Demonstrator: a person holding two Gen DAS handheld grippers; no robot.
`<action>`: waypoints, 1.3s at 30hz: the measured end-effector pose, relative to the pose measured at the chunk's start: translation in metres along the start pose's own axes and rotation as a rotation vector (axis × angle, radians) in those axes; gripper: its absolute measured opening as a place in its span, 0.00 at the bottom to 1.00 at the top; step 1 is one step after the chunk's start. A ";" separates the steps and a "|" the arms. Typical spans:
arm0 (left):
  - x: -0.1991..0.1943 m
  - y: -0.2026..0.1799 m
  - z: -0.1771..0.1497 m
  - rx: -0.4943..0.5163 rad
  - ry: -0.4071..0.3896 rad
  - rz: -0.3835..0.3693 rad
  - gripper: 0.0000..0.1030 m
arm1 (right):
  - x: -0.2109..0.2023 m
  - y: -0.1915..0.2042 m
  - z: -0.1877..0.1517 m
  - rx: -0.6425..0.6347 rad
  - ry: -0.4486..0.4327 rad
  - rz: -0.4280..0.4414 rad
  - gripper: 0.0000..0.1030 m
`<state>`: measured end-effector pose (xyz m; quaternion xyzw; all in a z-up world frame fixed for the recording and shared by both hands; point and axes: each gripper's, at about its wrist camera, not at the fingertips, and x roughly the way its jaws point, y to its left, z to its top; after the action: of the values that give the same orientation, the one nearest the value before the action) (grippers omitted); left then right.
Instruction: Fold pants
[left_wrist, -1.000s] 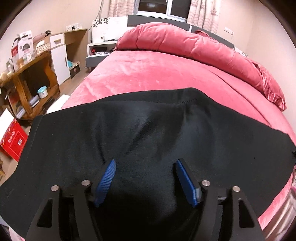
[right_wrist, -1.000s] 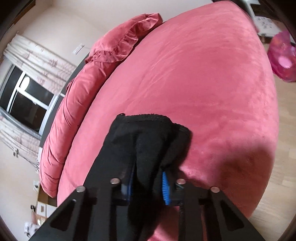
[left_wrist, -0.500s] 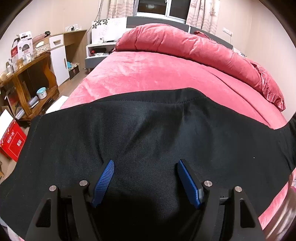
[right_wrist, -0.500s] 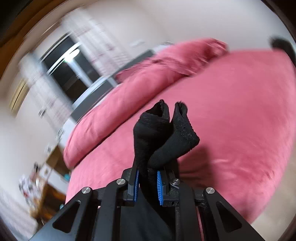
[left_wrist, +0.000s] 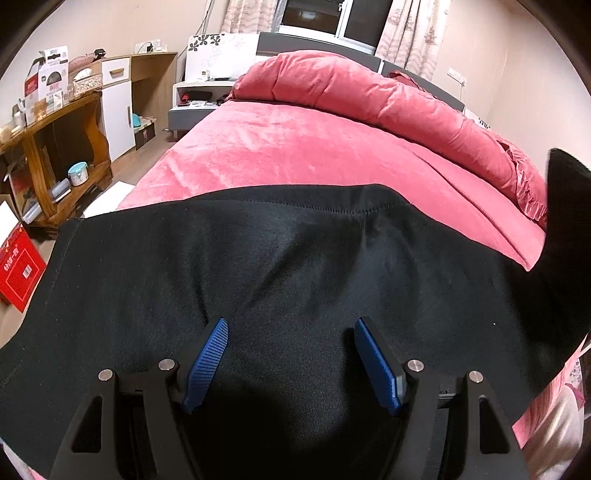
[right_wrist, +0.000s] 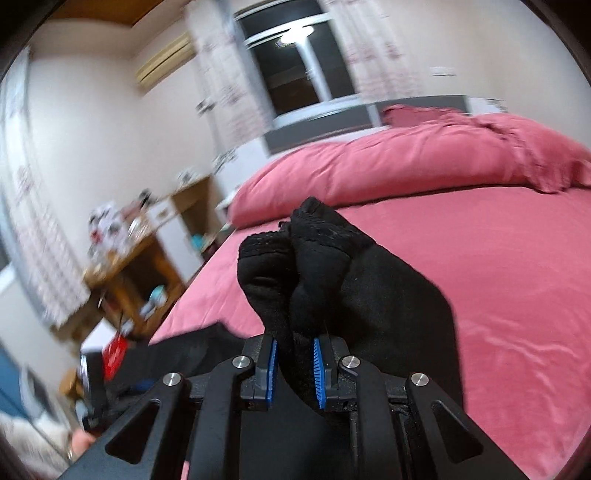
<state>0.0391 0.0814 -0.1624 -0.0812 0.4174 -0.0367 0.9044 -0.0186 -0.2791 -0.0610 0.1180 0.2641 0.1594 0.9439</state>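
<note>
- Left wrist view: left tongs (left_wrist: 290, 363) wide open, blue pads (left_wrist: 205, 365) well apart, nothing pinched between them.
- Tongs sit low over the black pants (left_wrist: 258, 280); whether the pads touch the cloth, can't tell.
- Pants spread flat across the near end of the pink bed (left_wrist: 295, 155), stitched edge running side to side on the far side.
- Right end of the pants lifted off the bed, a black corner sticking up at the right frame edge.
- Bunched pink duvet (left_wrist: 369, 96) at the far end of the bed, window and curtains behind it.
- Wooden shelf unit (left_wrist: 62, 147) with clutter at left, red box (left_wrist: 18, 266) on the floor below it.
- Right wrist view: right tongs (right_wrist: 294, 363) nearly closed, clamped on a bunched end of the pants (right_wrist: 314, 266).
- Cloth sticks up past the blue pads (right_wrist: 318, 369) in two rounded folds, held above the bed (right_wrist: 498, 288).
- Rest of the pants trails down left toward the bed's near edge.
- Background blurred; duvet (right_wrist: 406, 158), window, shelf unit (right_wrist: 129, 266) still readable.
</note>
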 end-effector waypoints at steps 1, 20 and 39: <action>0.000 0.000 0.000 -0.002 0.000 -0.001 0.70 | 0.006 0.006 -0.004 -0.015 0.018 0.014 0.16; 0.001 0.001 0.000 0.000 0.006 -0.002 0.70 | 0.123 0.065 -0.106 -0.221 0.462 0.094 0.43; -0.042 0.044 0.009 -0.227 -0.085 0.047 0.69 | 0.112 -0.030 -0.109 -0.270 0.233 -0.139 0.46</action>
<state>0.0185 0.1319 -0.1331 -0.1747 0.3819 0.0355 0.9069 0.0205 -0.2507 -0.2129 -0.0473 0.3555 0.1404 0.9229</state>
